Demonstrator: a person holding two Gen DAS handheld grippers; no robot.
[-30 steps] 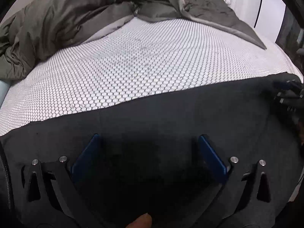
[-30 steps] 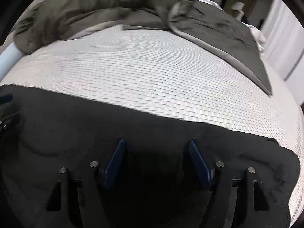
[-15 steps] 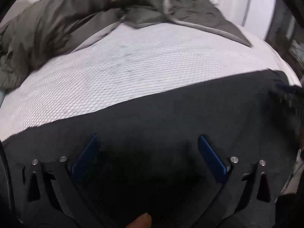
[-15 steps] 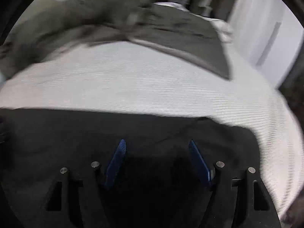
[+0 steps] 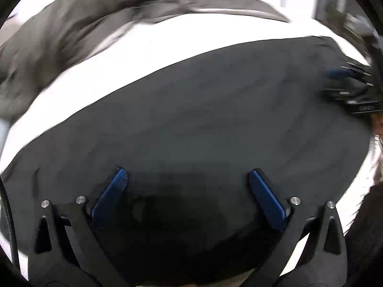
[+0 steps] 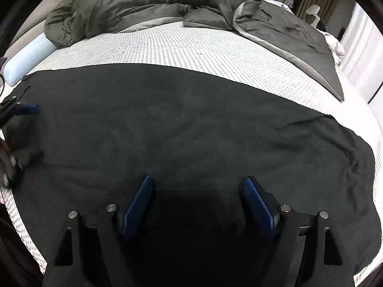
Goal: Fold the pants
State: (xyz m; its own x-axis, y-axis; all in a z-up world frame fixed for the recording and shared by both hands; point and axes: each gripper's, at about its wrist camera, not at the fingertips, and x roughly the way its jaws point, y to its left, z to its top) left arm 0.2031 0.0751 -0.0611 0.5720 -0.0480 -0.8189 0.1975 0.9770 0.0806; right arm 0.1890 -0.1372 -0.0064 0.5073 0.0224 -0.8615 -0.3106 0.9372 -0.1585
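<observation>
Black pants (image 6: 179, 124) lie spread flat across the near half of the bed and fill most of both views. My right gripper (image 6: 196, 179) hangs just above the cloth; its jaws are opening, with only flat fabric below them and nothing pinched. My left gripper (image 5: 187, 172) is open over the pants' other part, its blue pads (image 5: 112, 191) wide apart. That view is blurred by motion, and the pants (image 5: 191, 119) look flat in it too. Each gripper shows in the other's view: the left gripper (image 6: 21, 119) at the left edge, the right gripper (image 5: 347, 88) at the right edge.
The white honeycomb-patterned mattress (image 6: 191, 45) stretches beyond the pants. A crumpled grey duvet (image 6: 155, 7) is piled along the far side and runs down the right. A pale blue bolster (image 6: 26, 59) lies at the far left. White curtains (image 6: 359, 55) hang on the right.
Both grippers have drawn back across the bed, so the pants now fill more of each view and less mattress shows. The left view has become blurred. Both stay open above the cloth.
</observation>
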